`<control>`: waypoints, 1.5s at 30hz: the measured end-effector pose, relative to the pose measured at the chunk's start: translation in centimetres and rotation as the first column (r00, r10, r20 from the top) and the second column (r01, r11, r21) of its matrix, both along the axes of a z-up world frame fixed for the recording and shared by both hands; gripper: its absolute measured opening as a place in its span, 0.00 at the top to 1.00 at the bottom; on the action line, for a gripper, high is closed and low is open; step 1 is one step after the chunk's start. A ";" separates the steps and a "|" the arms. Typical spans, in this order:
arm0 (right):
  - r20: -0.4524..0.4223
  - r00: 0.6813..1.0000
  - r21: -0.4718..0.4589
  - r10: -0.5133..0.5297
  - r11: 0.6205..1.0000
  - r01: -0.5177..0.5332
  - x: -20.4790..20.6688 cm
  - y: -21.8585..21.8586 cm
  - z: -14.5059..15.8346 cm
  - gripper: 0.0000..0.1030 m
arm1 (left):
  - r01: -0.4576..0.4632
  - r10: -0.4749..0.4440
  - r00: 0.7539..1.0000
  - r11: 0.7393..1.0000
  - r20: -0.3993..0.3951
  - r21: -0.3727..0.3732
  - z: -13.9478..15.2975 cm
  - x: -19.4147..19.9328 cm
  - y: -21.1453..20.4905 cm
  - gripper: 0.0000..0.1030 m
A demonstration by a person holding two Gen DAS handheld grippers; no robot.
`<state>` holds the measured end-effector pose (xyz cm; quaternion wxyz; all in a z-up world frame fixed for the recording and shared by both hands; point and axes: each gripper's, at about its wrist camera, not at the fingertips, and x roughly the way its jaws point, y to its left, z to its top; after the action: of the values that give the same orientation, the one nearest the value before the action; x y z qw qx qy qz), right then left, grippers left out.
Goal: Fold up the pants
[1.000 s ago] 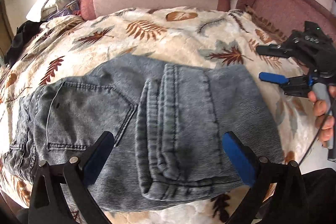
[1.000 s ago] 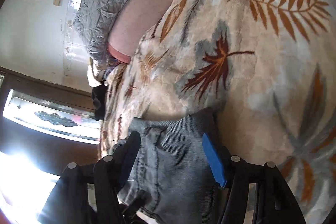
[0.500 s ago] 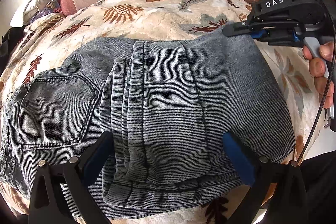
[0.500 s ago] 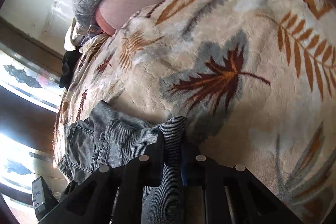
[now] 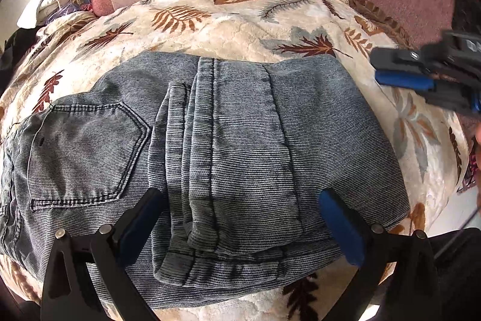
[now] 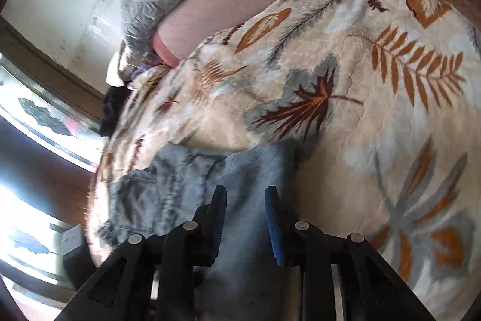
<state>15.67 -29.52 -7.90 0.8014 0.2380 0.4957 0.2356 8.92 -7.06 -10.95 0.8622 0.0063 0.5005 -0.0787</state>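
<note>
Cut-off edges and blur

The jeans point(image 5: 240, 146) run past the left wrist view's left edge, waistband unseen; in the right wrist view they point(image 6: 192, 194) smear with motion blur. The right gripper point(image 5: 399, 71) is blurred, cropped at the right edge, its holding hand barely showing.

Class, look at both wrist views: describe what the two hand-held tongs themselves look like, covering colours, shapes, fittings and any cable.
Both are black, angular plastic frames. The left tongs have two long fingers lined with blue pads and silver round rivets at the joints. The right tongs match: black linkage arms, silver rivets, blue pads. In the left view, a thin dark cable runs at the right edge.
</note>
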 end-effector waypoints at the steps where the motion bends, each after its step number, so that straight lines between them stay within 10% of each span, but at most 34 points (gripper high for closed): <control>1: -0.019 1.000 0.083 0.019 0.996 -0.017 -1.3 0.0 0.0 0.71 | -0.006 0.006 1.000 1.000 0.011 -0.005 0.3 -0.2 0.3 0.00; 5: -0.151 0.985 0.294 0.084 0.955 -0.036 -4.7 1.1 -3.4 0.70 | -0.050 0.051 0.997 0.998 0.062 -0.024 1.7 -1.0 2.1 0.00; 11: -0.246 0.969 0.190 -0.013 0.980 0.061 -6.3 0.5 -7.2 0.76 | -0.057 0.058 0.998 0.996 -0.014 0.062 -0.6 -0.4 3.0 0.00; 17: -0.156 0.988 0.060 0.013 0.998 -0.003 -6.9 1.8 -4.8 0.55 | -0.063 0.063 0.998 0.997 0.001 0.054 -0.5 -0.7 3.1 0.00; 23: -0.127 0.992 0.095 -0.026 0.995 0.038 -6.9 0.8 -3.8 0.56 | -0.065 0.065 0.998 0.997 0.008 0.037 0.0 -1.0 3.3 0.00; 33: -0.018 1.000 0.020 -0.020 1.000 0.021 -4.1 3.5 -2.5 0.29 | -0.209 0.233 0.961 0.964 0.147 -0.162 4.7 -6.3 11.0 0.00; 38: -0.041 0.997 -0.035 -0.067 0.997 0.065 -3.9 3.8 -3.1 0.28 | -0.392 0.456 0.886 0.834 0.087 -0.389 4.8 -9.4 19.4 0.00; 45: 0.079 0.995 -0.050 -0.069 0.996 0.073 -5.8 4.8 -1.2 0.28 | -0.603 0.710 0.693 0.478 -0.123 -0.638 1.2 -13.6 29.1 0.00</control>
<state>9.90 -24.74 -9.13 0.8337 0.2252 0.4618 0.2027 -4.71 22.05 -9.71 0.8101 -0.4711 0.3359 0.0950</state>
